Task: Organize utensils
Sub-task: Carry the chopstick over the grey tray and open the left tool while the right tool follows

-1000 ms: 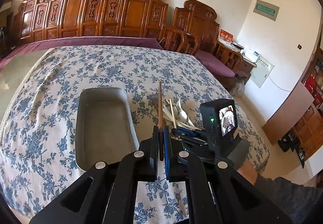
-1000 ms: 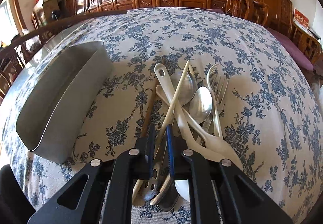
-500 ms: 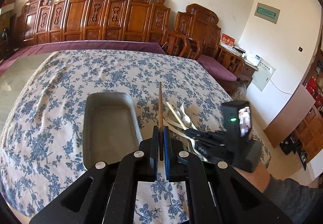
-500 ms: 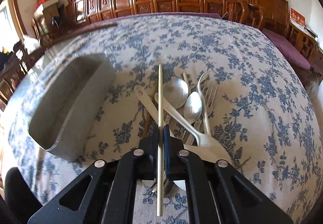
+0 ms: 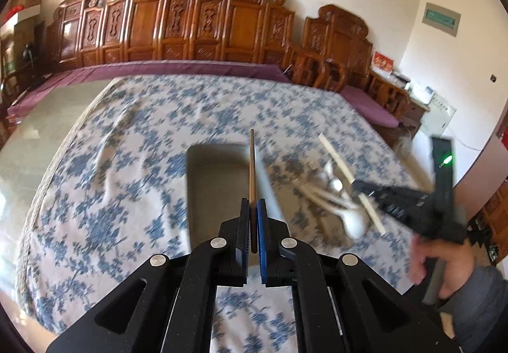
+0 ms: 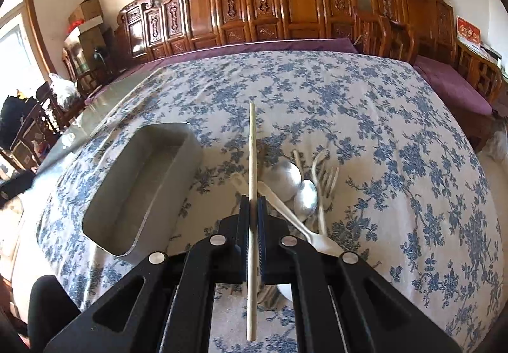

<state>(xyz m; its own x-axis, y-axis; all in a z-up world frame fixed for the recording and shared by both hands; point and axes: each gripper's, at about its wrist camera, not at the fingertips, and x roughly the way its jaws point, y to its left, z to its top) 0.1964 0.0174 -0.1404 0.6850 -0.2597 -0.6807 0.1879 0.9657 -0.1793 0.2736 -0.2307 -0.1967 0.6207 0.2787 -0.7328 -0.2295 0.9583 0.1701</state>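
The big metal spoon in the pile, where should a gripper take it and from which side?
Probably by the bowl rim, from above on the far side. The big spoon has its bowl exposed at the far end of the pile, while its handle runs under the white spoon and small spoon.

My brown wooden chopstick stands clamped between my left claw's pads, its tip reaching over the grey rectangular tray, which lies empty on the flowered cloth. My pale chopstick is pinched the same way in my right claw, pointing away just beside the tray's right wall. Right of the tray lies the heap: two steel spoons, a white fork and a white plastic spoon, crossed over one another.
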